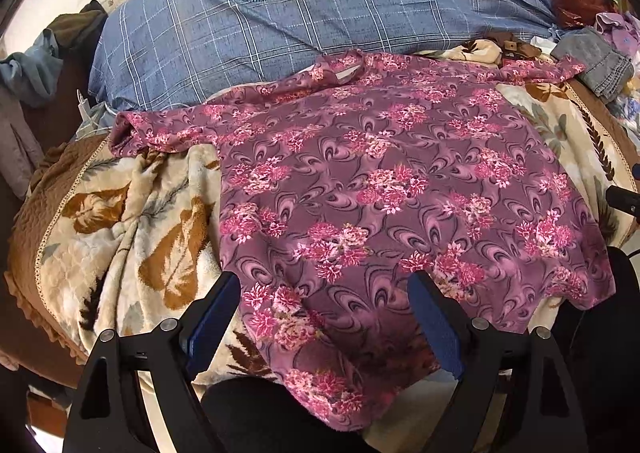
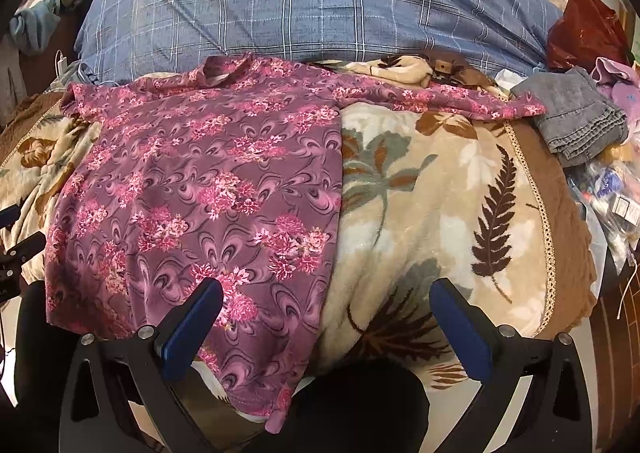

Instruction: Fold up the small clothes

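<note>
A purple floral shirt (image 1: pixel 380 189) lies spread flat on a leaf-patterned blanket (image 1: pixel 132 221), collar at the far side, sleeves out to both sides, hem hanging over the near edge. My left gripper (image 1: pixel 324 285) is open and empty, hovering over the shirt's lower left part. In the right wrist view the shirt (image 2: pixel 200 181) fills the left half. My right gripper (image 2: pixel 326 289) is open and empty above the shirt's right edge and the blanket (image 2: pixel 440 205).
A large blue plaid pillow (image 1: pixel 320 13) lies behind the shirt. Folded grey jeans (image 2: pixel 576 121) sit at the far right, with a red bag (image 2: pixel 584 33) and assorted clutter (image 2: pixel 612 197) beside them. Clothes (image 1: pixel 32 65) pile at the far left.
</note>
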Demonstrator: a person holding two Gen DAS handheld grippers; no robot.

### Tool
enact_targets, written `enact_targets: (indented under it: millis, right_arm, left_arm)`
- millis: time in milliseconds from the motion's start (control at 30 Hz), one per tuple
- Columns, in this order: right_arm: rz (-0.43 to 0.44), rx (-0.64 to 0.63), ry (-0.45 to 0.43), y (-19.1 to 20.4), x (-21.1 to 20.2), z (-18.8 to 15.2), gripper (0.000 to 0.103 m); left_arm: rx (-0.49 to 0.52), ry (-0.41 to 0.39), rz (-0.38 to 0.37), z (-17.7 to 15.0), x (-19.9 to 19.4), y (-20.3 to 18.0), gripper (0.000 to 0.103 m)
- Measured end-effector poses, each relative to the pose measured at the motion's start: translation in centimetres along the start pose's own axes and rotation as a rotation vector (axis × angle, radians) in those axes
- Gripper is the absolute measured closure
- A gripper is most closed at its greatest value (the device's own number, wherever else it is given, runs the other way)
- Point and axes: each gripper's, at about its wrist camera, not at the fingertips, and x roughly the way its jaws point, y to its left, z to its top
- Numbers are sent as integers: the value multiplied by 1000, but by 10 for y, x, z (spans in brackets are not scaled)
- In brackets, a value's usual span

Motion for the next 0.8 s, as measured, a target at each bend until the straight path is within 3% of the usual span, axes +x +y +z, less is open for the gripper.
enact_targets:
  millis: [800]
  right_arm:
    - [-5,3,12,-1,15,20,0]
  left_arm:
    - [-51,46,-19,19,28,9,17]
